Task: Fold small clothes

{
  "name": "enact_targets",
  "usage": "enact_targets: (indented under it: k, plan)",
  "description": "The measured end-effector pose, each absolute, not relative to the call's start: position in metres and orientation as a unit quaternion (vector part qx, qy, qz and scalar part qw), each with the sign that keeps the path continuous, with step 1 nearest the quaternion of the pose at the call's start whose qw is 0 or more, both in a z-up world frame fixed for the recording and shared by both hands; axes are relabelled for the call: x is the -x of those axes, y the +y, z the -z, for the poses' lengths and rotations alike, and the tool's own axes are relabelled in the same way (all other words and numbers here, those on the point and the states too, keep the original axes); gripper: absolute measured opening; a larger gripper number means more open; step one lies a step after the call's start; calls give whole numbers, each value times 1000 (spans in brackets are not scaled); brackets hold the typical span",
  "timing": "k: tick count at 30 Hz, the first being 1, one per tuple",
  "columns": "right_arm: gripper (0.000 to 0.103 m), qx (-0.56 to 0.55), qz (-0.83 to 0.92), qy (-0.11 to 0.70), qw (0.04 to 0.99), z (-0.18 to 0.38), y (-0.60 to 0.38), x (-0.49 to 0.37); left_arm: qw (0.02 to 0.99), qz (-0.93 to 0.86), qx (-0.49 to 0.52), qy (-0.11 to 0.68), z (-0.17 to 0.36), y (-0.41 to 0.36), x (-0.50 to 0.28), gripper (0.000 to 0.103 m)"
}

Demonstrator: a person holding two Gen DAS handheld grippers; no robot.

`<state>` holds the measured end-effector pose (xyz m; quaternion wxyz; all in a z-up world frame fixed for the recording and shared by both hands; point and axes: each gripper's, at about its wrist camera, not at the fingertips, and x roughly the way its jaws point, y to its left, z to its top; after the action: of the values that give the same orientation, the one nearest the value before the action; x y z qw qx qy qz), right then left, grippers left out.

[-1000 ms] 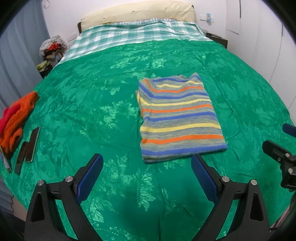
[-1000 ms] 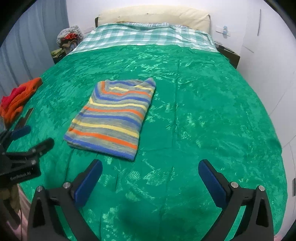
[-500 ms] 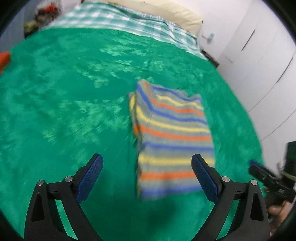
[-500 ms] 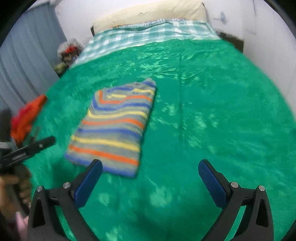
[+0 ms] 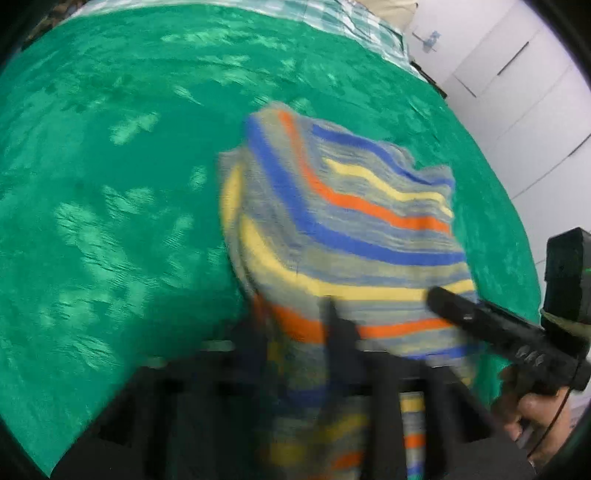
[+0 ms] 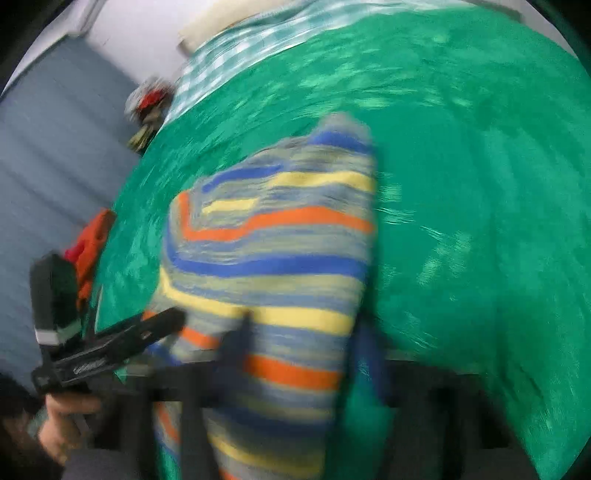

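The striped garment (image 5: 343, 236), already folded to a compact rectangle, is lying on the green bedspread (image 5: 110, 184), its near hem reaching back under both claws. I am holding the left claw (image 5: 295, 354) over the near left corner of that hem; its jaws have just been closing and now stand narrow, with striped cloth between them. The blur is hiding whether the pads are truly pinching. I am holding the right claw (image 6: 299, 354) over the near right corner; its jaws have likewise just been closing, slightly wider than the left, again with cloth between them. From the left wrist view, the right claw's dark finger is lying across the hem at the right; from the right wrist view, the left claw is showing at the left, a hand (image 6: 70, 421) beneath it.

Beyond the garment, ahead of the claws, the bedspread is running up to a checked sheet (image 6: 236, 48) and a pillow (image 6: 218, 26). An orange cloth (image 6: 92, 240) is lying well apart at the bed's left edge.

Step in hand, as I judge it: gripping the near hem at both corners for a further fold. The next move is calling for a firm pinch through all layers, then lifting both corners together and carrying them forward, level, to the far edge.
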<state>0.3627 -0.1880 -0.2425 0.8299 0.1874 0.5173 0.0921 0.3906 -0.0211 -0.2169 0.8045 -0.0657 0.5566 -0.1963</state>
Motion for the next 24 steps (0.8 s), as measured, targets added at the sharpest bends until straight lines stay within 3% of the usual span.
enact_targets:
  k: [5, 11, 13, 14, 15, 16, 17, 18, 22, 24]
  plan:
    - [21, -80, -66, 483, 869, 196, -156, -348, 840, 194, 24, 507, 168, -31, -368, 15]
    - [21, -92, -82, 427, 896, 129, -151, -315, 860, 215, 17, 462, 100, -18, -339, 16]
    - [21, -110, -83, 426, 894, 123, -155, -308, 855, 213, 15, 473, 103, -15, -338, 27]
    - [23, -118, -82, 434, 889, 127, -158, -306, 849, 200, 3, 488, 114, -12, -338, 50]
    - [35, -114, -76, 454, 881, 137, -160, -305, 848, 182, -7, 498, 123, -11, -338, 79]
    - [48, -102, -64, 474, 872, 146, -160, -302, 848, 154, -20, 506, 135, -6, -332, 86]
    - [82, -87, -45, 493, 864, 156, -163, -293, 851, 131, -35, 508, 145, 1, -318, 86]
    - [90, -77, -37, 497, 863, 162, -168, -278, 851, 126, -44, 507, 148, 5, -308, 86]
    - [90, -36, -13, 509, 860, 158, -177, -215, 865, 107, -102, 479, 139, 9, -240, 88]
    - [90, -24, -4, 506, 862, 147, -176, -188, 876, 100, -123, 455, 124, 6, -212, 98]
